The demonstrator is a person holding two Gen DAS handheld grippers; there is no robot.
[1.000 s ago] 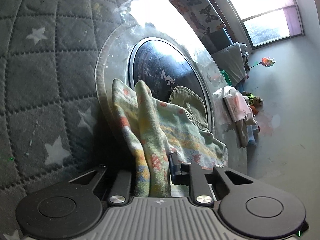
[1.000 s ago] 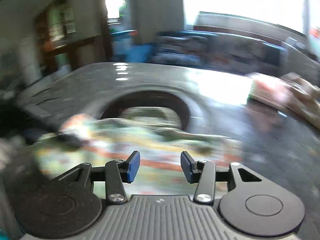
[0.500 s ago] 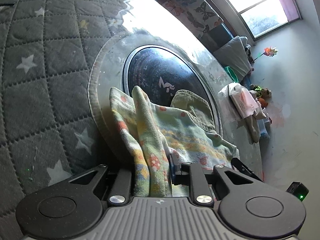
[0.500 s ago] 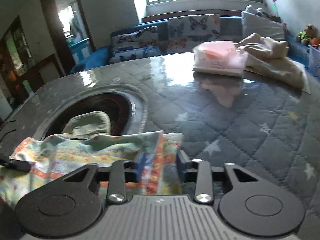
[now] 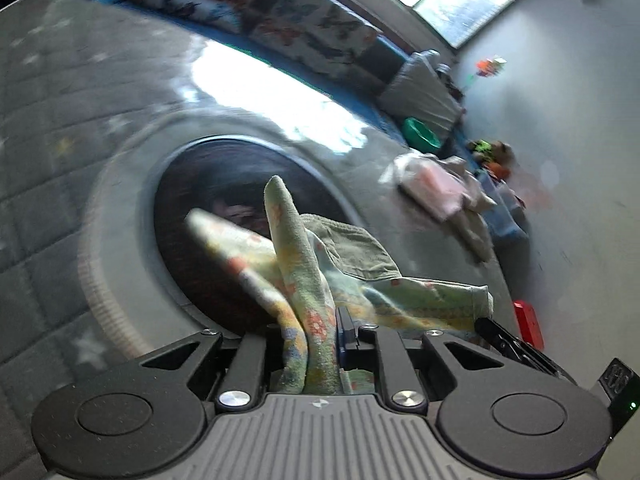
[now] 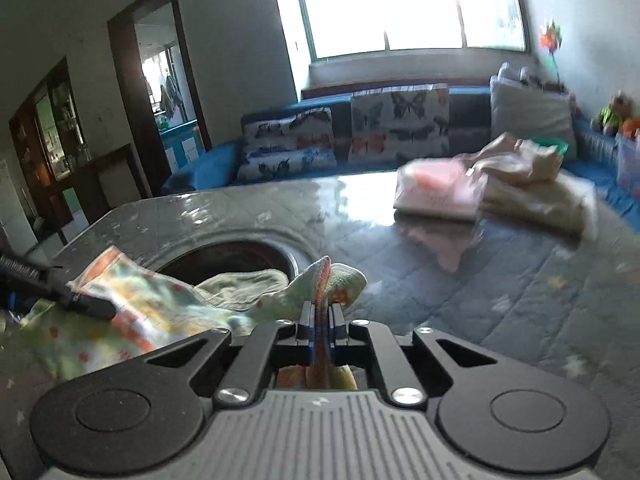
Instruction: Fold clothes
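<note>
left tongs (image 5: 308, 338) closing, right tongs (image 6: 320, 326) clamped

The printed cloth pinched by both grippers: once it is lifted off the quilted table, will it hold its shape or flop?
Probably flop. The printed cloth bunches into soft ridges where the right gripper and left gripper pinch it, so it looks limp. It sags between the two grips, suggesting it will drape. It seems thin and likely light, and may drag the olive garment lying against it.
</note>
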